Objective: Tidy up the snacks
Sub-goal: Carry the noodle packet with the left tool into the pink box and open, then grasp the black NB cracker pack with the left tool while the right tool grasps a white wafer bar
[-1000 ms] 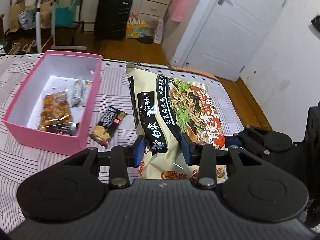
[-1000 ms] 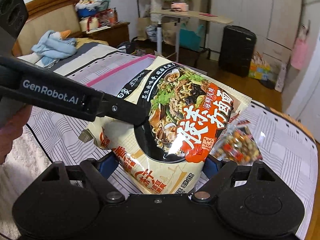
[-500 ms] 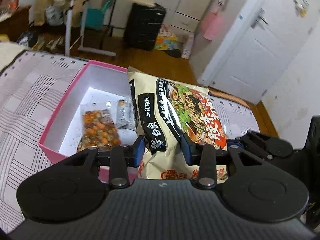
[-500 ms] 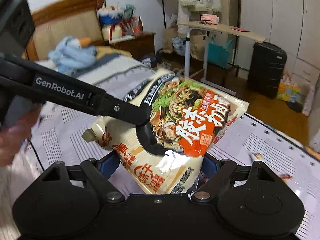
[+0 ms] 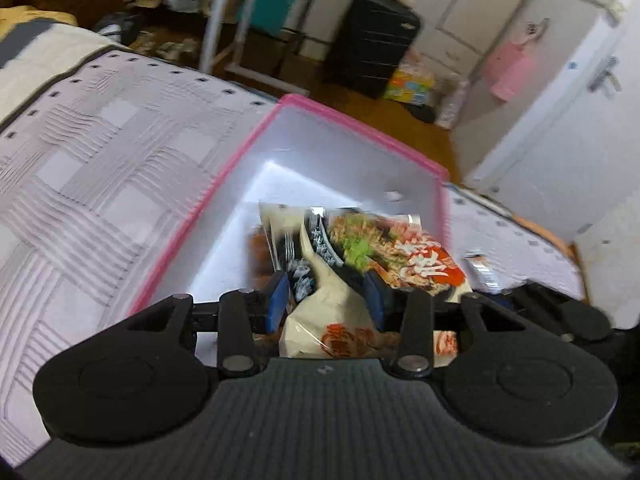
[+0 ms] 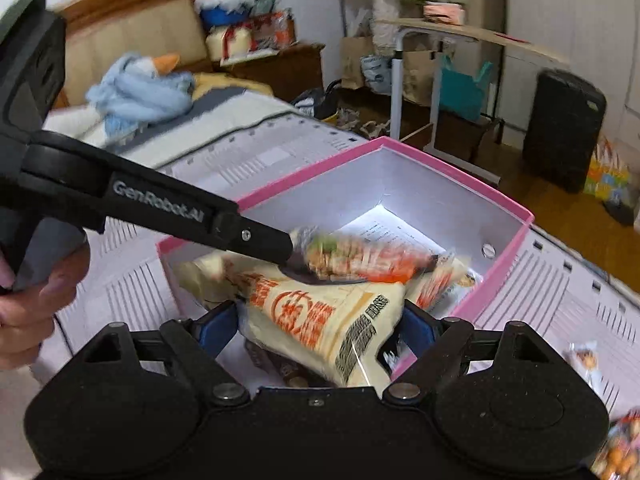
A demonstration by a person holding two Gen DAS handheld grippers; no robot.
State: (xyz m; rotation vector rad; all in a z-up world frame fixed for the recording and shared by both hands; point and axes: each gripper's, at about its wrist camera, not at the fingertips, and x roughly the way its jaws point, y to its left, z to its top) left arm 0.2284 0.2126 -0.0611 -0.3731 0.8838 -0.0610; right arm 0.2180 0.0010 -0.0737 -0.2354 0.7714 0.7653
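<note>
The noodle bag [image 6: 320,308] hangs tilted inside the pink box [image 6: 516,248] on the bed. The left gripper [image 5: 326,294] is opening around the bag's edge; the right gripper [image 6: 320,324] clamps its lower end. Likely next: release the bag fully, then withdraw both grippers.

A bedroom. A bed with a grey-and-white patterned cover [image 5: 92,168] fills the foreground; its wooden headboard [image 6: 132,36] stands against the far wall, with a light-blue plush goose [image 6: 140,88] lying before it. A dark wooden nightstand [image 6: 280,68] beside the bed carries assorted bags. On the brown wooden floor [image 6: 560,216] stand a white-legged side table [image 6: 460,36] and a black suitcase [image 5: 372,44]. White wardrobes [image 5: 488,4] and a white door with a lever handle [image 5: 600,76] line the walls.
</note>
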